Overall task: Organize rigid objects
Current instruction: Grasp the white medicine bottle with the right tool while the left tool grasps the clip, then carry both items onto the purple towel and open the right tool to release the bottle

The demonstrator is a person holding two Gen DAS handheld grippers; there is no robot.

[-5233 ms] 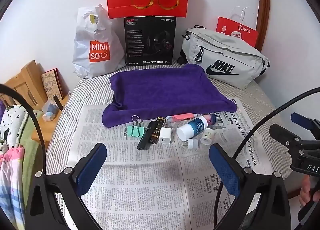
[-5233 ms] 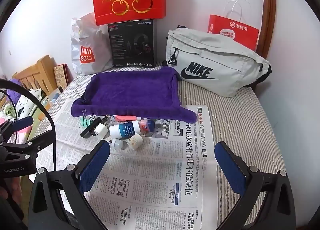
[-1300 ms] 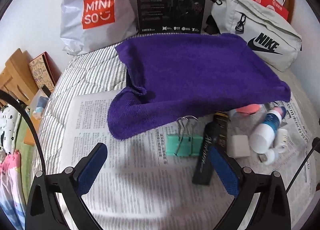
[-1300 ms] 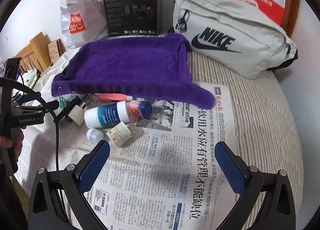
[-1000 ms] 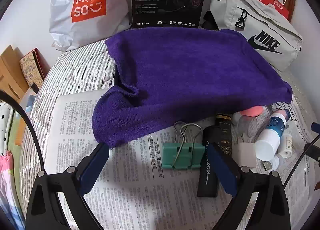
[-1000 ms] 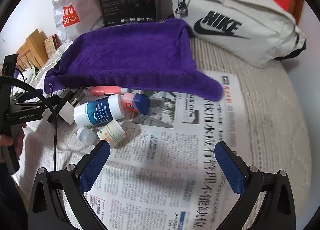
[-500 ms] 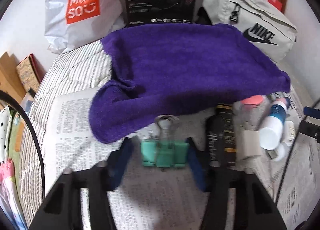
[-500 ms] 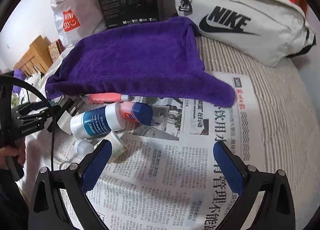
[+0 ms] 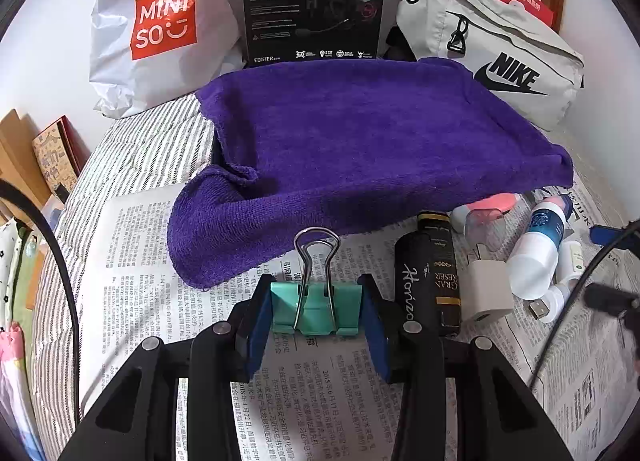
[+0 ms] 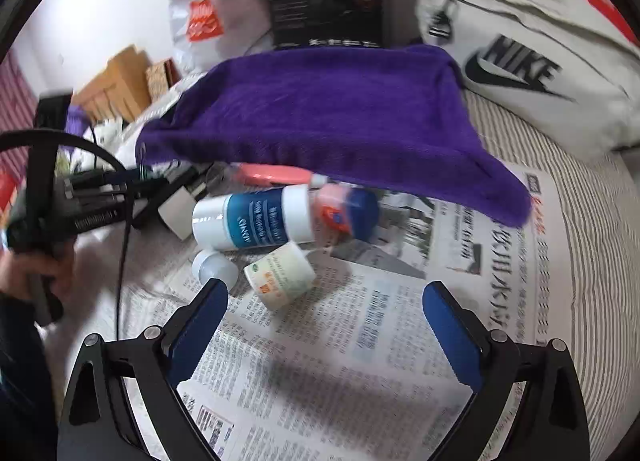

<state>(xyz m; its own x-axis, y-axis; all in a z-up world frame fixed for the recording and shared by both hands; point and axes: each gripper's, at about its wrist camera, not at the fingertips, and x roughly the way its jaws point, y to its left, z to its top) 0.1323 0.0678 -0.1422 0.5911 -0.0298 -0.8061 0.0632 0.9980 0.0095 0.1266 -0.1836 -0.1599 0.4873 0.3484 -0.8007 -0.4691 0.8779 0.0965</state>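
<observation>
A newspaper (image 9: pixel 132 301) is spread over a striped bedcover, and the small items all lie on it along the near edge of a purple towel (image 9: pixel 360 141). Taking that towel as the landmark: the left gripper (image 9: pixel 316 311), wide apart a second ago, has now closed its blue pads on both sides of the green binder clip (image 9: pixel 316 311), which sits on the paper just in front of the towel's near-left corner with its wire handles pointing toward the towel. That looks like the first grasp of the sorting, with the lift still to come.

Just right of the clip lies a black tube (image 9: pixel 430 273), close beside the right finger, then a white charger plug (image 9: pixel 490 291); a careless sideways pull could nudge them. To the left of the clip the paper is bare, and straight up is free.

The right gripper (image 10: pixel 324 331) hangs open and holds nothing, having dropped closer to a small white jar (image 10: pixel 280 275), which lies ahead of its left pad, and a blue-and-white bottle (image 10: pixel 256 221) lying under the towel's front edge. Open newspaper extends right of them.

Beyond the towel stand a Miniso bag (image 9: pixel 160 25), a black headset box (image 9: pixel 314 1) and a grey Nike bag (image 9: pixel 492 61) against the wall; the towel top itself is bare.
</observation>
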